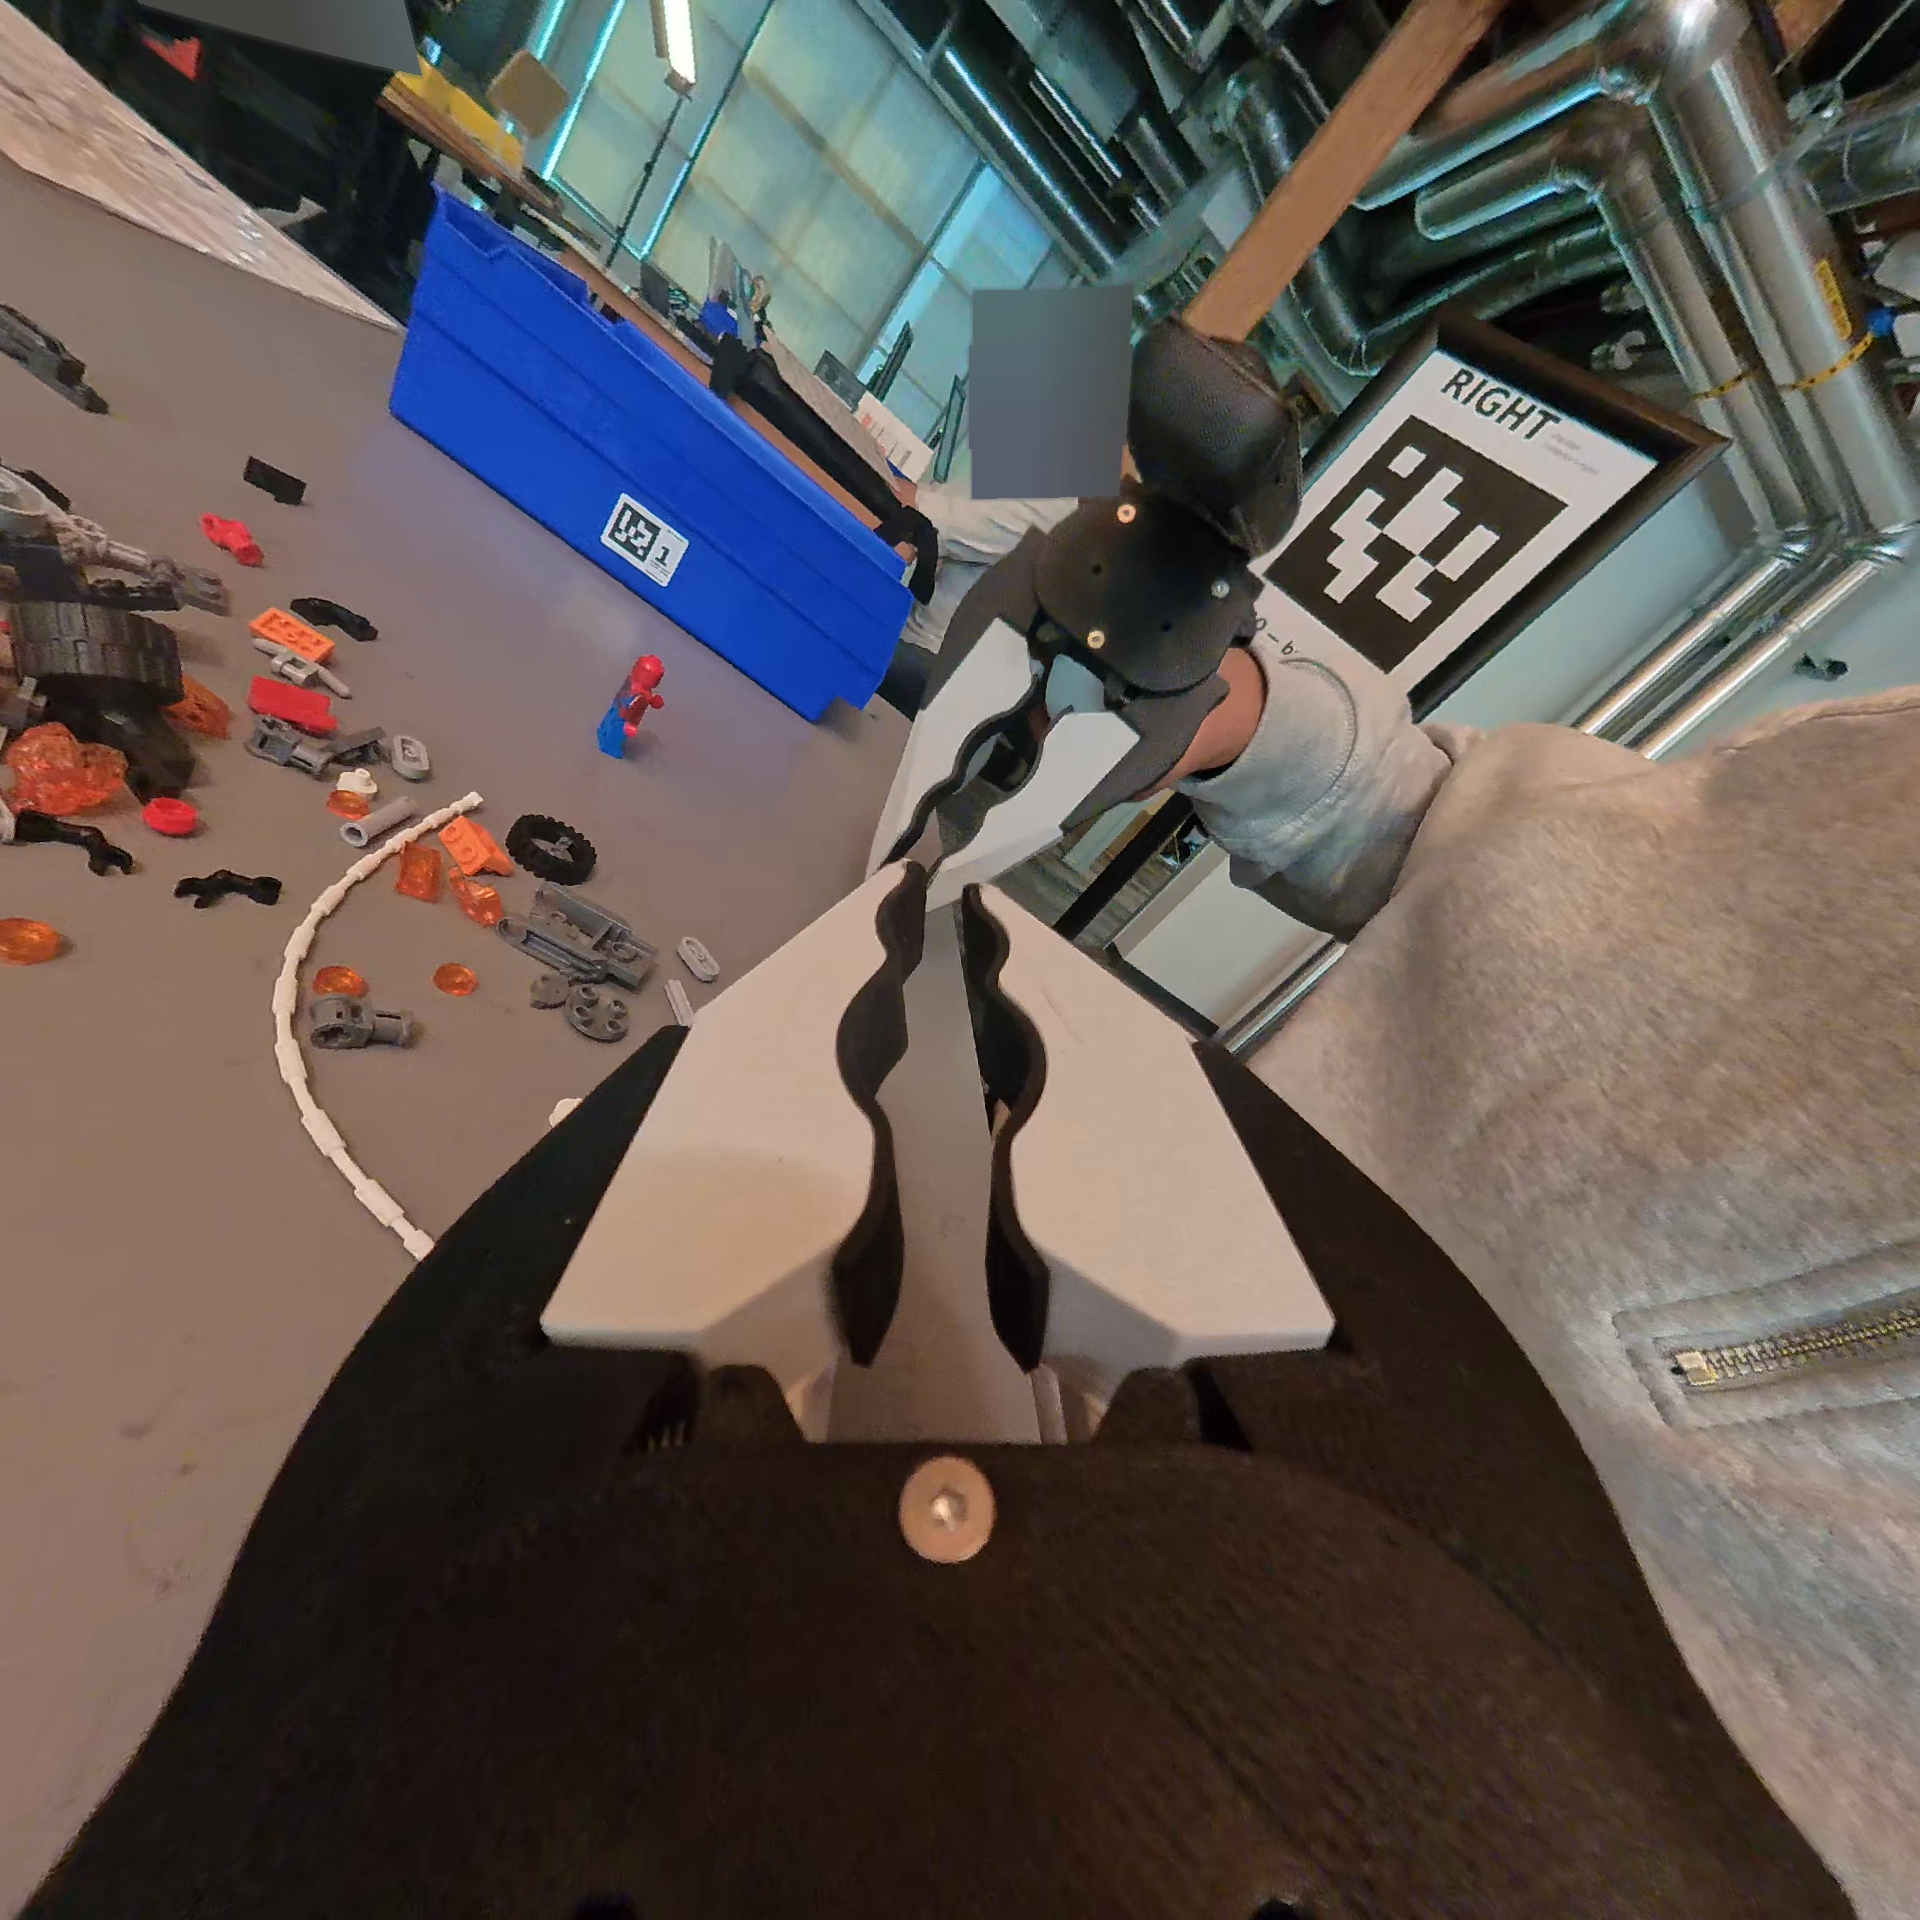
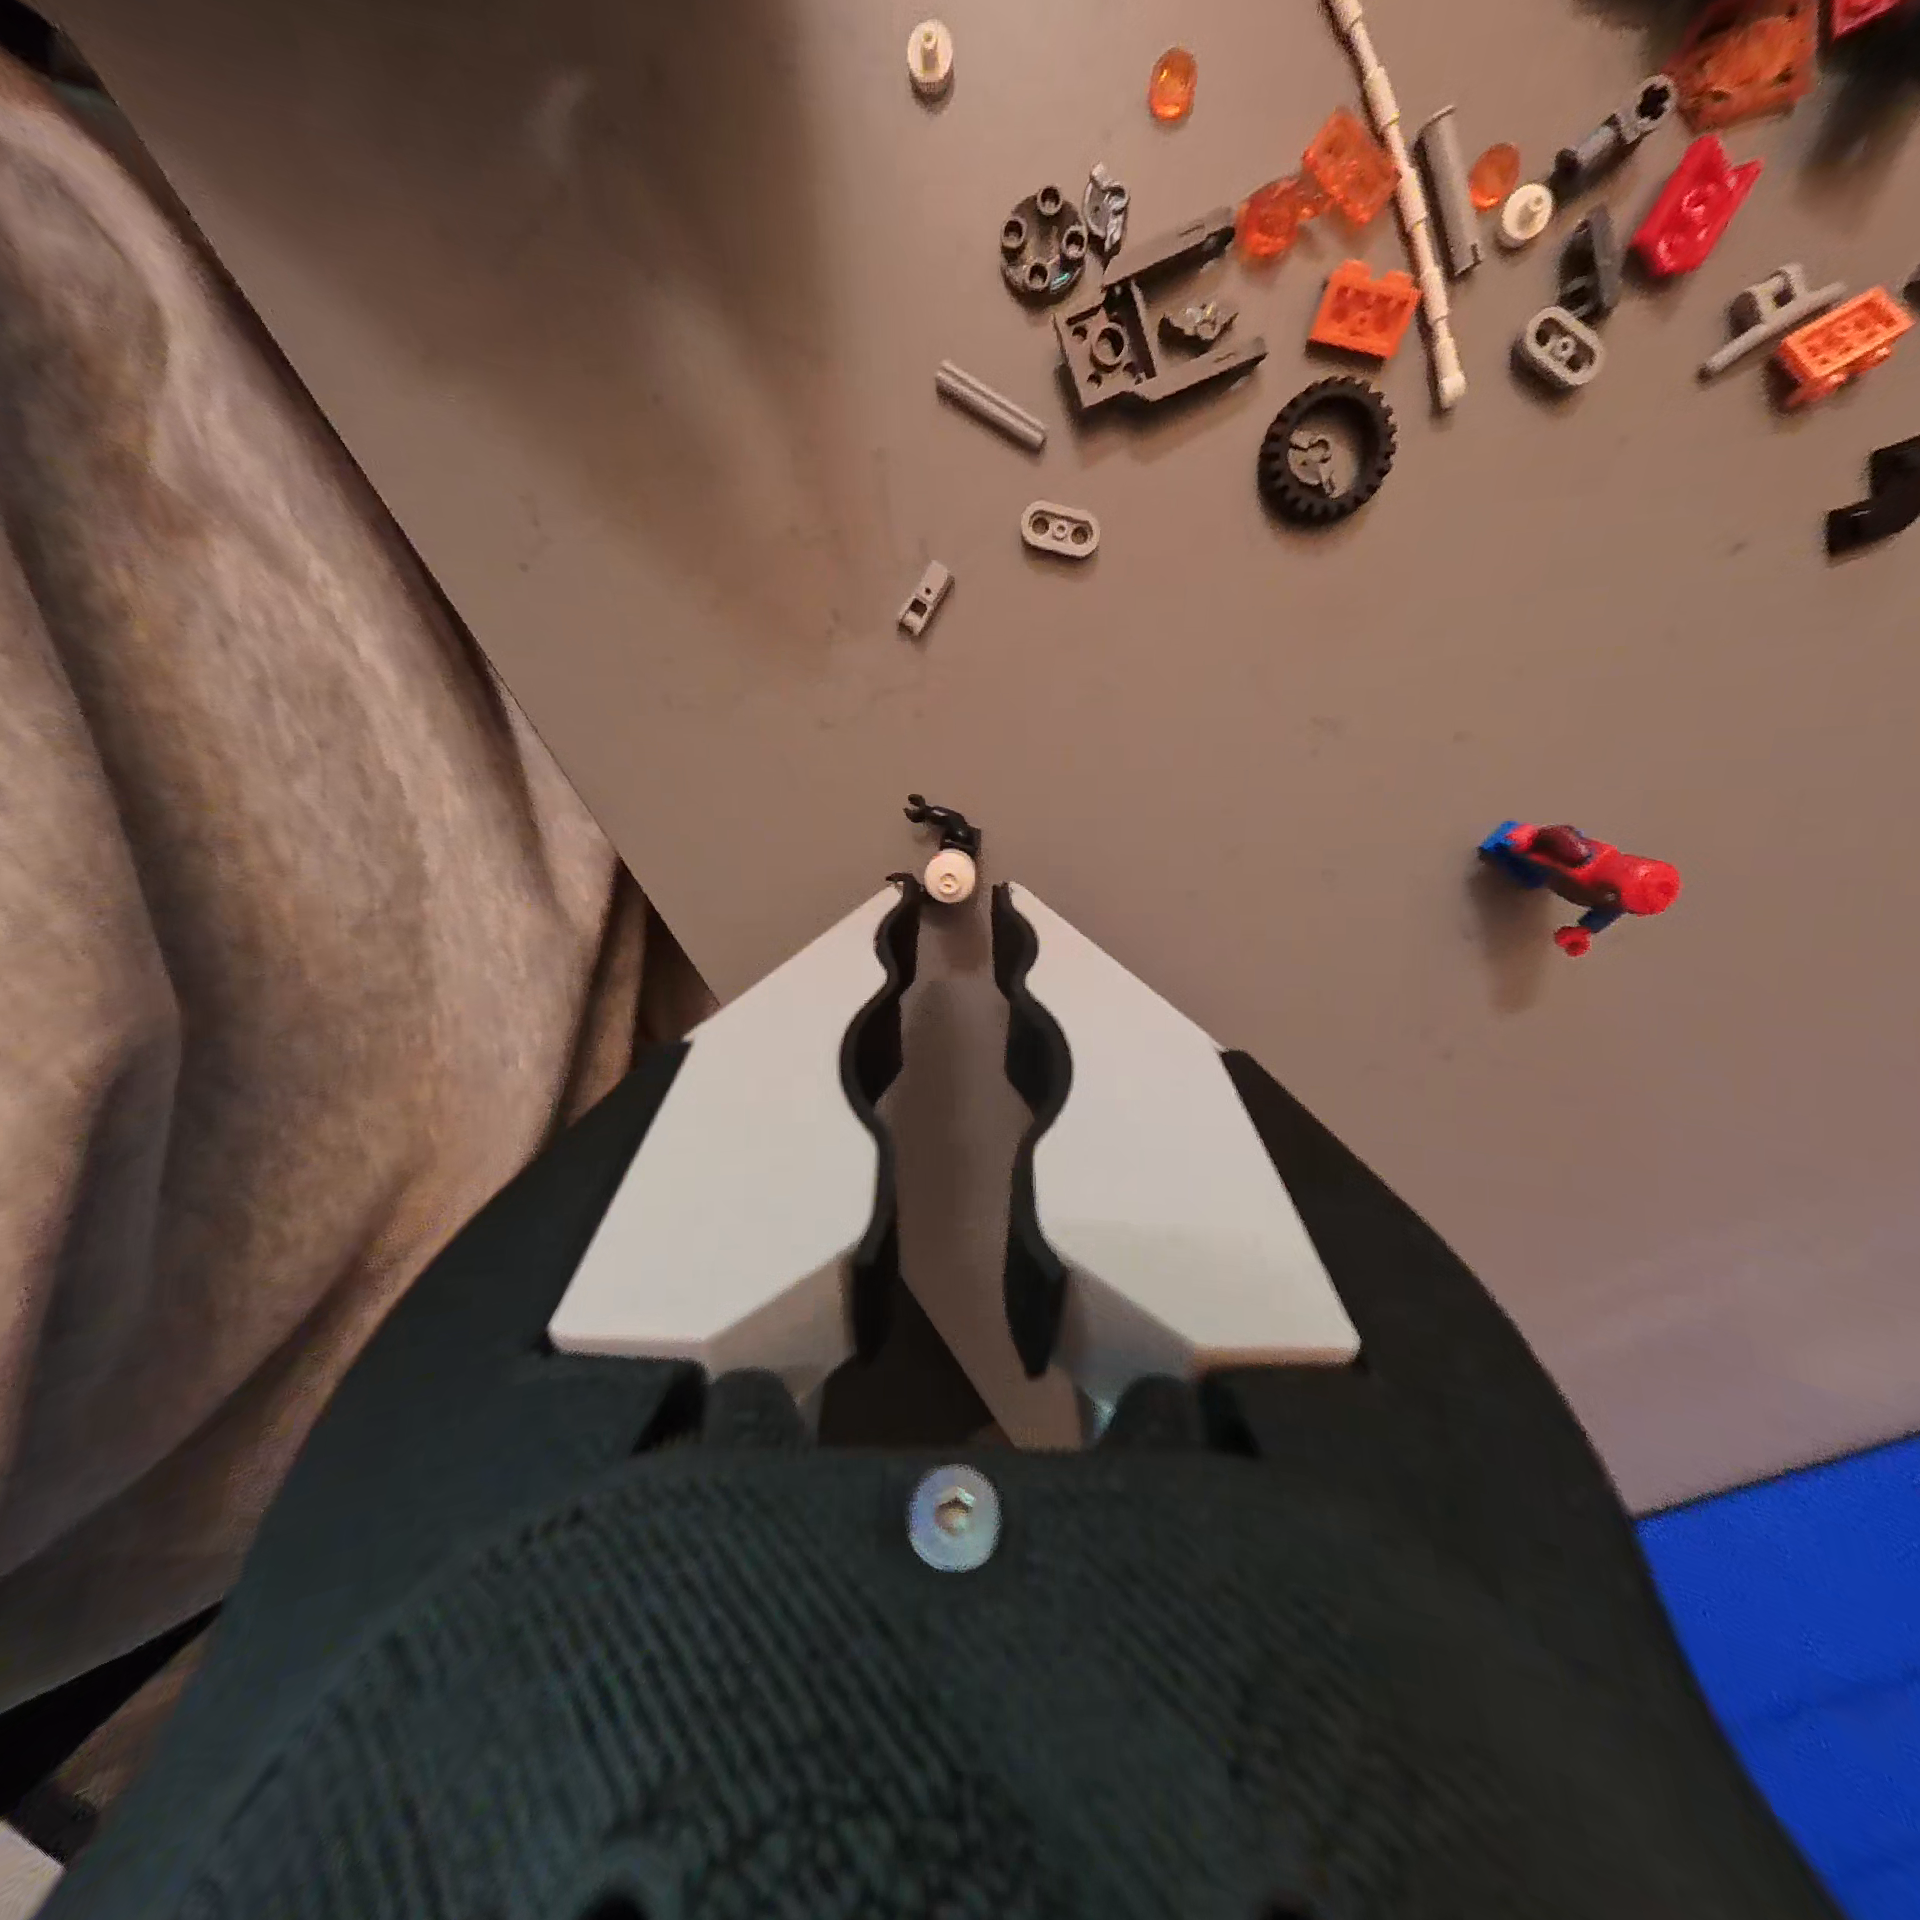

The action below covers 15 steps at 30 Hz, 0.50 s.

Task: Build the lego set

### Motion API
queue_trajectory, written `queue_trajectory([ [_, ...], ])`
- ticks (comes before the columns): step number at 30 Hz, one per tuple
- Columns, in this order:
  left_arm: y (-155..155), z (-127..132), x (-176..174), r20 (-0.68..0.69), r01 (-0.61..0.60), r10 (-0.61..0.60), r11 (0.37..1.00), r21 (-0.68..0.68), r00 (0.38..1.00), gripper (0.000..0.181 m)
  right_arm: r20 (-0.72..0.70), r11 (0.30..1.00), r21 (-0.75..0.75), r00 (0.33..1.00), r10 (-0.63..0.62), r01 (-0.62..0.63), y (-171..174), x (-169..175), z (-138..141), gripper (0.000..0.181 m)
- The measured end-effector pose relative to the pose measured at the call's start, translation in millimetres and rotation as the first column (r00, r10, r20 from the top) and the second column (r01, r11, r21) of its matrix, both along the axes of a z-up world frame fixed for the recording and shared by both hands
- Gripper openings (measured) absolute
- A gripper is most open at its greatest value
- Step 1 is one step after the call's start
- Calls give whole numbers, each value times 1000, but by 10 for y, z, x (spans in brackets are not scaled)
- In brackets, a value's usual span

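My right gripper (image 2: 948, 891) points down at the grey table (image 2: 1143, 727). Its jaws stand a narrow gap apart around a small black minifigure with a white head (image 2: 951, 879), and one black arm touches the left fingertip. My left gripper (image 1: 942, 888) is slightly open and empty, with its tips right below the right gripper's tips (image 1: 928, 862). Loose orange, red, grey and black Lego pieces lie on the table (image 1: 343, 790), including a black tyre (image 2: 1327, 449) and a white chain (image 1: 301, 997). A partly built black model (image 1: 94, 644) sits at the far left.
A red and blue minifigure (image 1: 634, 701) stands alone on the table; it also shows in the right wrist view (image 2: 1579, 878). A blue bin (image 1: 623, 468) stands at the table's far edge. The person's grey sweater (image 1: 1558, 1143) fills the right side. My hands' fingertips stand some 15 centimeters from each other. The partly built black model (image 1: 94, 644) sits 15 centimeters or so from the ends of my left fingers.
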State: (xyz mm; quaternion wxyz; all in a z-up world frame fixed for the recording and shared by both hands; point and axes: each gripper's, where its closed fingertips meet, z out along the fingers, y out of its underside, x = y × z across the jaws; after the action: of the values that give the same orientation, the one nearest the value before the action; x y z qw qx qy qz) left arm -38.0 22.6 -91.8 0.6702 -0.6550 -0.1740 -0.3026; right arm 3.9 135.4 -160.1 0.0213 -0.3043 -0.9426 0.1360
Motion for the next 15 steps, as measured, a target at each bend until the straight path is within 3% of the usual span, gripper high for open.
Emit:
queue_trajectory([
  [15,-13,11,-10,24,5,-6,1000,14,1000,4,38,992,96,996,81,-85,-21,15,-119,8],
])
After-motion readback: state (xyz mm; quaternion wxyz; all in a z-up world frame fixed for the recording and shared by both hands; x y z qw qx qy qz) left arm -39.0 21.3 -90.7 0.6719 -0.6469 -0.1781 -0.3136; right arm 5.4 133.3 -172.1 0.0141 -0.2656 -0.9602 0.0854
